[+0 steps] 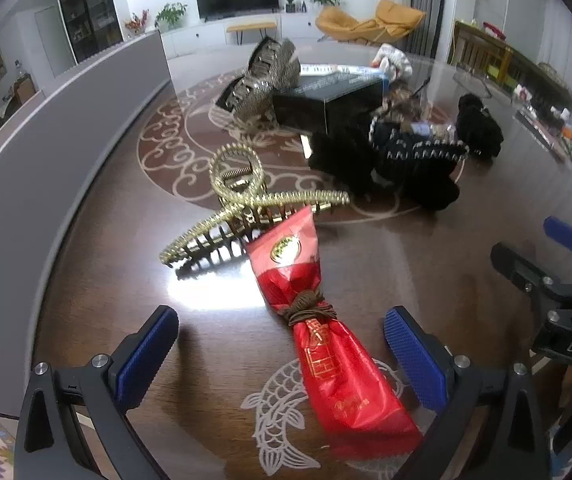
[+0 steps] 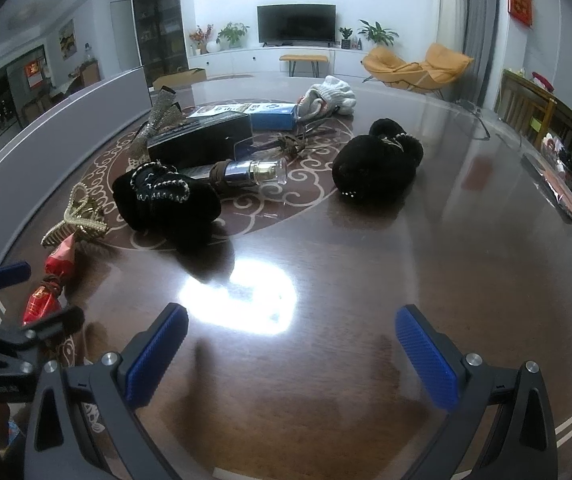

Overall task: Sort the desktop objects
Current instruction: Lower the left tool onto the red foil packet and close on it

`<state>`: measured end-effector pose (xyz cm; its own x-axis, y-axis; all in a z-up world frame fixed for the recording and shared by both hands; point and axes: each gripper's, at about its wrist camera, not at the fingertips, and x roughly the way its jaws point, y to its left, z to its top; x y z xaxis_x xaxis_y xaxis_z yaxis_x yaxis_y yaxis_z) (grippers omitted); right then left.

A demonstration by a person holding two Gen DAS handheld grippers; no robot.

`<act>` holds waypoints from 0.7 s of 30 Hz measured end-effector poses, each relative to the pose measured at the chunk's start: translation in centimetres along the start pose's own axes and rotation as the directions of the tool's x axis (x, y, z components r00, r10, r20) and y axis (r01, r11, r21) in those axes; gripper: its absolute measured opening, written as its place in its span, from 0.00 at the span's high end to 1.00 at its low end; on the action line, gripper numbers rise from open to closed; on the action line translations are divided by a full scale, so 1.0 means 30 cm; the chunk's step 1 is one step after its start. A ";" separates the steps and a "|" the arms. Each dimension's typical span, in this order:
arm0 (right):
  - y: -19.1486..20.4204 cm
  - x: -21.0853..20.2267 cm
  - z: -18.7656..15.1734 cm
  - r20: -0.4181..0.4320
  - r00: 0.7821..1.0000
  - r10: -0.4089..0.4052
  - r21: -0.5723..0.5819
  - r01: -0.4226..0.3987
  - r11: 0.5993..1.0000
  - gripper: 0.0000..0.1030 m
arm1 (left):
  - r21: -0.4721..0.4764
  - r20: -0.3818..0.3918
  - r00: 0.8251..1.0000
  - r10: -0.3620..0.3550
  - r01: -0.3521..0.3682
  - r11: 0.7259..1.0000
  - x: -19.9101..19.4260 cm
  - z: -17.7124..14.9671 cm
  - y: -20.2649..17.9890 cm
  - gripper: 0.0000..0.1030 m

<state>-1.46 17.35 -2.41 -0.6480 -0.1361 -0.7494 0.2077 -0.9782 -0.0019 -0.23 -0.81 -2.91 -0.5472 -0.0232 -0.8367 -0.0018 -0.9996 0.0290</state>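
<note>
Left gripper point(image 1: 282, 354), right gripper point(image 2: 291, 354): black frames, silver screws, ribbed blue fingers point(image 1: 146, 356).

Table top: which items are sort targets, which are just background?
To sort: red wrapped packet, gold hair clip, black velvet hair claws, black box, small glass bottle, white gloves.

Background: TV, orange chair, plants.

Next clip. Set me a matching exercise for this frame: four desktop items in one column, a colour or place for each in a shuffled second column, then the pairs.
Items:
1. gold metal claw hair clip
2. red foil packet tied with brown cord
3. white knitted glove
4. clear glass bottle

Descriptions:
A. far side, by the blue box
B. between the left gripper fingers
C. toothed, beside the packet
D. lying on its side, mid-table

Pairs: 1-C, 2-B, 3-A, 4-D
</note>
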 end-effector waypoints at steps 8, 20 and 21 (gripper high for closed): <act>0.017 0.009 -0.003 -0.007 1.000 -0.016 -0.023 0.016 1.000 0.00 | -0.024 -0.005 1.000 -0.020 0.020 1.000 0.010 0.005 0.014 0.00; 0.015 0.035 0.003 -0.045 0.999 -0.007 -0.013 0.006 1.000 0.00 | -0.030 -0.012 1.000 -0.017 0.017 0.999 0.007 0.005 0.011 0.00; 0.017 0.042 0.004 -0.058 0.998 -0.008 -0.018 0.007 1.000 0.00 | -0.029 -0.011 1.000 -0.017 0.016 0.999 0.007 0.005 0.010 0.00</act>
<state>-2.25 16.66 -3.27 -0.6064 -0.1188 -0.7862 0.2158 -0.9763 -0.0189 -0.45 -1.12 -2.99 -0.5381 -0.0067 -0.8429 0.0136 -0.9999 -0.0007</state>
